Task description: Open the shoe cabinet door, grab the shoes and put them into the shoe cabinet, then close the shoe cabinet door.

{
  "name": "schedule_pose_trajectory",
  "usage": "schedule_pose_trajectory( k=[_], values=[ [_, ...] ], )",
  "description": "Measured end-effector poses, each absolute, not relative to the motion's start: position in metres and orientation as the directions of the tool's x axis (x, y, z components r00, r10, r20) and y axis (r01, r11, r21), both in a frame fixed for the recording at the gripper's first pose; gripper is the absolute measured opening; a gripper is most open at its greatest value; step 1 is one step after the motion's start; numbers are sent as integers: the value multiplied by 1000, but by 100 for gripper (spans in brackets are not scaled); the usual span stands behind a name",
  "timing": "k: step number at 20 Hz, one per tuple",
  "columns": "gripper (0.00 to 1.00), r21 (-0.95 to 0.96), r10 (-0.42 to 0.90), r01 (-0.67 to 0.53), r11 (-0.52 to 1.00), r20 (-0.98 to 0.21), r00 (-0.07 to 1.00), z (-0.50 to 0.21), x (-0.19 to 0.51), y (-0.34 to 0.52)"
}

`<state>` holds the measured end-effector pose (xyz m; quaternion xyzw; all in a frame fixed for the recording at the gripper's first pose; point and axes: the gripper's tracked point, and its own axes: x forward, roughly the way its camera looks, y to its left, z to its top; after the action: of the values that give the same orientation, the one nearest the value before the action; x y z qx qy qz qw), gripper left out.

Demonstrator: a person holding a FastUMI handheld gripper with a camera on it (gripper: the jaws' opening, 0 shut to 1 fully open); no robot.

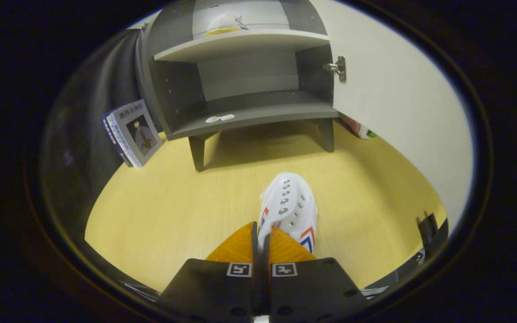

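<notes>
One shoe [291,206], white with red and blue stripes, pinched by its heel-side edge between the fingers of the gripper [263,237]; toe aimed at twelve o'clock toward the cabinet. Jaws nearly together, clenched on the thin collar of the shoe. Whether sole rests on the floor or hangs just above it: cannot tell.

Beyond the shoe, at twelve o'clock: shoe cabinet [245,72], grey, on short legs, door [402,98] swung wide to two o'clock, hinge [338,68] showing. Lower shelf [258,114] bare save a small white tag near its front lip; upper shelf [240,42] carrying a pale object, too small to name. At ten o'clock: book [133,132] leaning on the dark wall beside the cabinet. Underfoot: yellow wood-grain floor [164,211]. At four o'clock: dark clip-like fitting [429,229].

Step in hand, by judgement: carrying the shoe to the lower shelf, door-opening apparently done. For a clean placement: keep the pinch firm, since a grip on a soft collar lets the toe droop and swing; raise enough for the sole to pass over the shelf's front lip; travel straight toward twelve o'clock, staying left of the door and hinge; set the shoe deep enough for the door to shut afterward; release only once the sole sits flat.
</notes>
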<state>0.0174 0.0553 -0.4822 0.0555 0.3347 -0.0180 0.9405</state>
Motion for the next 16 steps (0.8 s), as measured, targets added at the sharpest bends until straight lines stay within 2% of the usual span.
schedule_pose_trajectory(
  k=[5, 11, 16],
  values=[
    [2, 85, -30, 96, 992, -570, 821, -401, 28, 49],
    [2, 9, -81, 92, 996, -406, 910, -262, 58, 49],
    [2, -18, -75, 73, 997, -300, 951, -183, 108, 46]
  ],
)
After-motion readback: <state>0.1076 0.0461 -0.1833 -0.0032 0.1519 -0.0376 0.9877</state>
